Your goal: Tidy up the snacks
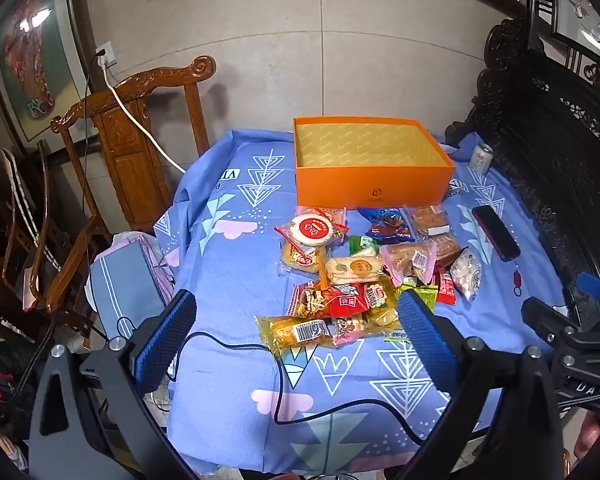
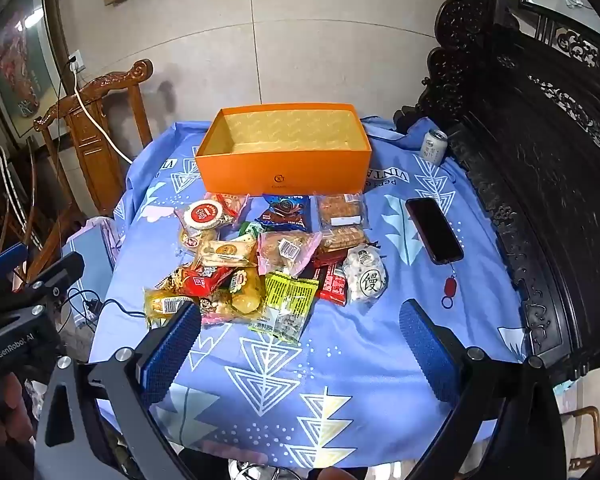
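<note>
- "GenRobot AI" stands on the left gripper's (image 2: pixel 4 260) black body.
- A large "馒" marks the clear bag of white puffs (image 2: pixel 365 276).
- "VINTA" appears upside down on the blue tablecloth (image 2: pixel 388 176).

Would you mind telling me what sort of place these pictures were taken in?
Most likely a room in a home, perhaps a dining or sitting room: a carved wooden chair stands by the wall, dark carved furniture runs along one side, and a framed picture hangs near the cloth-covered table.
</note>
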`<state>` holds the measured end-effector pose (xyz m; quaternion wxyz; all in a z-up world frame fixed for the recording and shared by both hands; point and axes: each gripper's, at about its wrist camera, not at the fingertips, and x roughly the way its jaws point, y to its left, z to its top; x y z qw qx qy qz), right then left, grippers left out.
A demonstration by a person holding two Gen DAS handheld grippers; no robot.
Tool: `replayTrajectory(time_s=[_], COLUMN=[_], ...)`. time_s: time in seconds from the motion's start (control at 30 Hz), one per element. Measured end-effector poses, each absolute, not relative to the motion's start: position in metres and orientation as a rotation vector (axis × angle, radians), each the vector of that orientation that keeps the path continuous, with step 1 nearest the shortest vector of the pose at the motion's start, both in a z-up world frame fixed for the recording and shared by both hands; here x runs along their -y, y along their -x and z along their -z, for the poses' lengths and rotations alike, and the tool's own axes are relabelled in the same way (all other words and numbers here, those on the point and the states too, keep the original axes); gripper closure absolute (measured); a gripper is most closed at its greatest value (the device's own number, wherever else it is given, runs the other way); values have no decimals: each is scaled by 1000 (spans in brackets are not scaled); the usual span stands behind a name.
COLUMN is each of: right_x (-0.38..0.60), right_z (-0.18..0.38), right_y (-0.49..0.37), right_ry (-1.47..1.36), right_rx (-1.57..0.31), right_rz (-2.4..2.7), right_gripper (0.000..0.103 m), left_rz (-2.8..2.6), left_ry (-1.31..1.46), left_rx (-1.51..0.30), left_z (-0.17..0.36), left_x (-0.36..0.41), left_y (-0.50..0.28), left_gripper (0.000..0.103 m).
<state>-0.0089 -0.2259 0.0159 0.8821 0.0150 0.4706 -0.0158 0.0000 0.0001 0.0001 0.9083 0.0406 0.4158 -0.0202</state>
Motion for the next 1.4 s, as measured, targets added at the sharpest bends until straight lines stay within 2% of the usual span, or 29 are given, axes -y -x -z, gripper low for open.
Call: replayTrajectory(time_s=[1.4], right_x=[226], right_z=[-12], right_y=[5], right_ry=[-27], right_rx=[-997], right_rz=[34], right_gripper=[3], left_rz=[41], left_ry=[-93], left_rx=[-855], left_z=[-1], left_x=[0], left_y=[1], left_gripper=[4])
